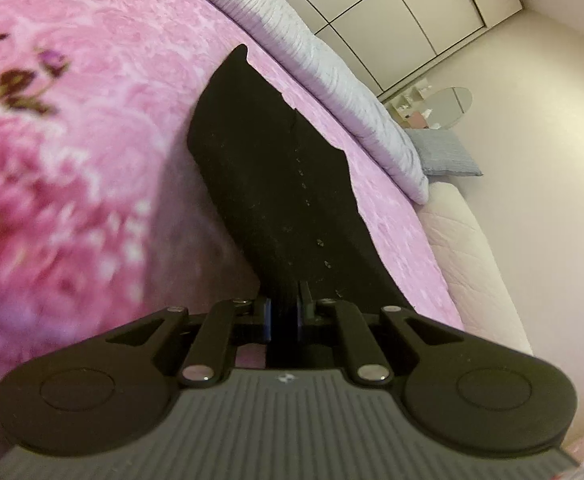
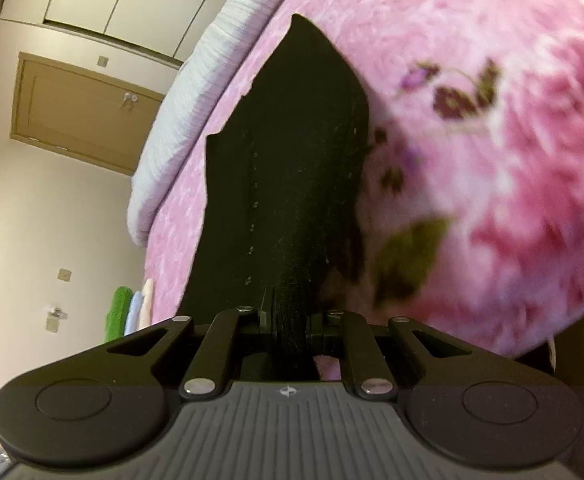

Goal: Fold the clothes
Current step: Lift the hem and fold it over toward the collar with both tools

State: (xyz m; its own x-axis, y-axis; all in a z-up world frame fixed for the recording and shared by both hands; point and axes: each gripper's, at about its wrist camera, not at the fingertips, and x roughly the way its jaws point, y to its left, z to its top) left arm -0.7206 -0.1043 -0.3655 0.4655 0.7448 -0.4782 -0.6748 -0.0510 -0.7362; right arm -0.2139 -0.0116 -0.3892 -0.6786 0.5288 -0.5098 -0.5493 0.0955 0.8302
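Observation:
A black garment (image 1: 267, 168) hangs stretched over the pink floral bedspread (image 1: 71, 128). My left gripper (image 1: 284, 304) is shut on its near edge, with black cloth pinched between the jaws. In the right wrist view the same black garment (image 2: 292, 160) runs away from my right gripper (image 2: 289, 316), which is shut on another part of its edge. A line of small pale stitches or dots runs along the cloth in both views. The far end of the garment rests on or near the bedspread (image 2: 472, 60).
A white ribbed pillow (image 1: 332, 76) lies along the bed's far side, with a grey cushion (image 1: 444, 152) and an oval mirror (image 1: 448, 106) beyond. Folded green, blue and white cloths (image 2: 129, 312) lie stacked by the bed. A wooden door (image 2: 79, 112) and wardrobe doors (image 1: 412, 4) line the walls.

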